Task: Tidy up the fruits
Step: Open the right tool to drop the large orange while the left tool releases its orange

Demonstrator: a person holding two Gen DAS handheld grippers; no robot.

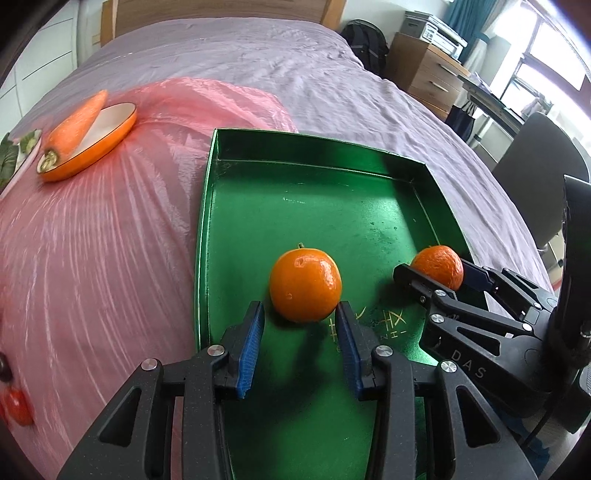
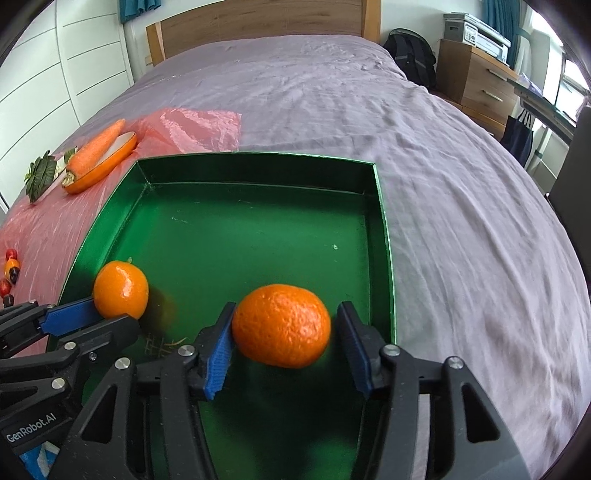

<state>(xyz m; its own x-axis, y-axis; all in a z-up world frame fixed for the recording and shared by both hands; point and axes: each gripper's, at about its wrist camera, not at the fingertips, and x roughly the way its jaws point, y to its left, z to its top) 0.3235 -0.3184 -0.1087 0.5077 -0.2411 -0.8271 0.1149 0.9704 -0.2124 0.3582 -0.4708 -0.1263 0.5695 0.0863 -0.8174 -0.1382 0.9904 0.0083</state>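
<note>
Two round orange tangerines (image 1: 304,284) (image 2: 282,325) already sit in the shiny green cardboard tray (image 2: 258,173), the left gripper (image 1: 301,336) and right gripper (image 2: 284,339) each spread around one (small red fruits (image 2: 9,273) remain outside).

Left wrist view looks forward and down along its own fingers from low over the near end of the green tray (image 1: 424,173), facing the headboard (image 1: 221,11); right wrist view sits just to its right, close over the same tray (image 2: 380,206), facing the same way; both share the tray floor, two oranges (image 1: 304,284) (image 2: 282,325), the orange dish (image 1: 92,147) and bed; each catches the other gripper at its edge.
</note>
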